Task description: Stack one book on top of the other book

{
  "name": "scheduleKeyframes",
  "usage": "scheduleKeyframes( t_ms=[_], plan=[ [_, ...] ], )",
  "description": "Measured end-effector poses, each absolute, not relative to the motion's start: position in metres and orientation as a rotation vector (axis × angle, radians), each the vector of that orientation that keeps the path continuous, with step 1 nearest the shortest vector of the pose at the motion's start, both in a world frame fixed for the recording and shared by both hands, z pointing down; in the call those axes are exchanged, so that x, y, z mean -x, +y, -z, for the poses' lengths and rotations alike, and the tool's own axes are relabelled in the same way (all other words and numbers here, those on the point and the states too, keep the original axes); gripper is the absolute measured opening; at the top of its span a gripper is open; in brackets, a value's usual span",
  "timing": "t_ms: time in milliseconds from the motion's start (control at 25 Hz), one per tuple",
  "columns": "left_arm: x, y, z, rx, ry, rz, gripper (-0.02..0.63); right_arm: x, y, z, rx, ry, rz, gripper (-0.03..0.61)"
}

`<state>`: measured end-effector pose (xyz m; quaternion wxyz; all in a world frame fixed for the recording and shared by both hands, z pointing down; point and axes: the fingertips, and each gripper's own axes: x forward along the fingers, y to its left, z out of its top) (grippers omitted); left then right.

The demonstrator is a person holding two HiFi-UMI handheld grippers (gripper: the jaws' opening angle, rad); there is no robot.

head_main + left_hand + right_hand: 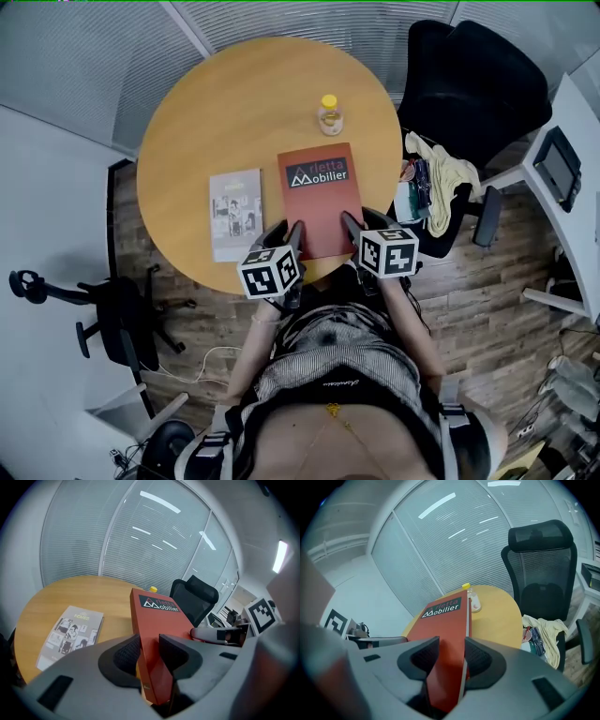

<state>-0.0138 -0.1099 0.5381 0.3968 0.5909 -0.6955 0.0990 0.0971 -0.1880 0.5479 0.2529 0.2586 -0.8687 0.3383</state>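
Head view steeply down over round table point(234, 103), both gripper views close, sharing red book point(319, 202)

An office: round wooden table point(187, 112), black swivel chair point(478, 84) far right, blinds point(84, 56) on glass partitions, white desk point(586, 117) right.

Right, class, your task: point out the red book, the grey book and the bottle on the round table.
red book point(321, 211): head view, middle of its cover.
grey book point(234, 214): head view, middle of its cover.
bottle point(330, 119): head view, its clear body below the yellow cap.

Booklet point(235, 214) left of book point(321, 200)
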Motion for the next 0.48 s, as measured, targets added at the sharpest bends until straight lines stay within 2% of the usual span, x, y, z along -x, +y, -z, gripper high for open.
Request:
scheduleKeyframes(
  t_ms=[480],
  plan=[
    [0.063, -0.087, -0.534, -1.506, -1.752, -0.236, 0.138, -0.049, -0.164, -0.54, -0.719, -2.361, -0.894, 0.175]
  ],
)
